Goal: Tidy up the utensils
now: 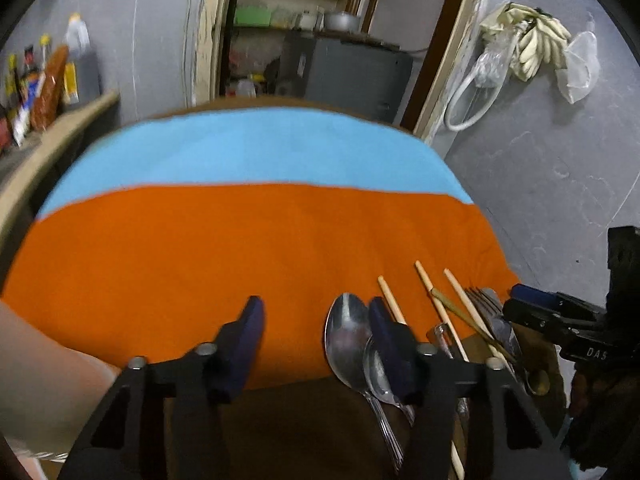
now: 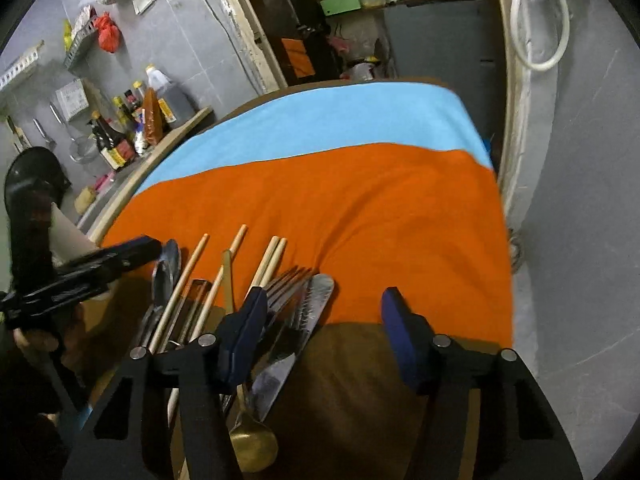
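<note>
A pile of utensils lies at the near edge of an orange cloth [image 1: 200, 248] on a brown table. In the left wrist view, two steel spoons [image 1: 346, 336] lie by the right finger of my open, empty left gripper [image 1: 316, 320], with wooden chopsticks [image 1: 436, 300] and forks [image 1: 486, 300] further right. In the right wrist view my right gripper [image 2: 326, 312] is open and empty; its left finger sits over forks [image 2: 286, 284], beside a knife [image 2: 316, 304]. Chopsticks [image 2: 188, 276], steel spoons [image 2: 166, 272] and a brass spoon [image 2: 252, 440] lie left.
A blue cloth [image 1: 248, 152] covers the table's far half [image 2: 332, 120]. A counter with sauce bottles [image 2: 120, 136] stands to the left. A grey wall and doorway with shelves lie behind. My right gripper shows at the left wrist view's right edge [image 1: 532, 304].
</note>
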A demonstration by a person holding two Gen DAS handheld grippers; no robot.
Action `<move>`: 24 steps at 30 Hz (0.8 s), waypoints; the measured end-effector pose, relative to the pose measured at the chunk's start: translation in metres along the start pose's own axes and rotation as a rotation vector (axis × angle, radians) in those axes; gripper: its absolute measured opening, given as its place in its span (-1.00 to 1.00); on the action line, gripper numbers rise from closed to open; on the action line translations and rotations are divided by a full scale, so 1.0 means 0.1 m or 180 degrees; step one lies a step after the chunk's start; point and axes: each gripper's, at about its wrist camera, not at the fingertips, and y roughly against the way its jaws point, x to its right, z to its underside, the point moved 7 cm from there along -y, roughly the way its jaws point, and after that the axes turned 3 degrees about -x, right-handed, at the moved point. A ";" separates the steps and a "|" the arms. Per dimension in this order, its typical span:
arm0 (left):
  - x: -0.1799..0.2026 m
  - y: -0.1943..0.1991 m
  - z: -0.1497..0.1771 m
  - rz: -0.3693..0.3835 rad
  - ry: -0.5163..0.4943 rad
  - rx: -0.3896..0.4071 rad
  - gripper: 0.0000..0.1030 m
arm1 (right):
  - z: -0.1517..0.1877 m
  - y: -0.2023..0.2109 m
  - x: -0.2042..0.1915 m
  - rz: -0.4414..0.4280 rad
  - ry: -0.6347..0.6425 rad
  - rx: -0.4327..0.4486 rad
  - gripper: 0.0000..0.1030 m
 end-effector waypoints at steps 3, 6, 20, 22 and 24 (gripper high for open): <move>-0.05 -0.06 0.02 0.0109 0.0119 -0.0085 -0.28 | 0.02 -0.06 -0.05 -0.0158 0.0024 -0.0086 -0.12; -0.10 -0.10 0.02 0.0197 0.0228 -0.0149 -0.44 | 0.07 -0.07 -0.08 -0.0271 -0.0006 -0.0172 -0.16; 0.07 -0.24 0.10 0.0532 0.0164 -0.0414 -0.73 | 0.14 -0.07 0.07 -0.0529 -0.0365 -0.0285 -0.51; 0.05 -0.27 0.10 0.0571 0.0201 -0.0478 -0.74 | 0.14 -0.12 0.06 -0.0626 -0.0451 -0.0366 -0.51; 0.05 -0.28 0.09 0.0586 0.0169 -0.0546 -0.74 | 0.16 -0.19 0.02 -0.0744 -0.0497 -0.0476 -0.51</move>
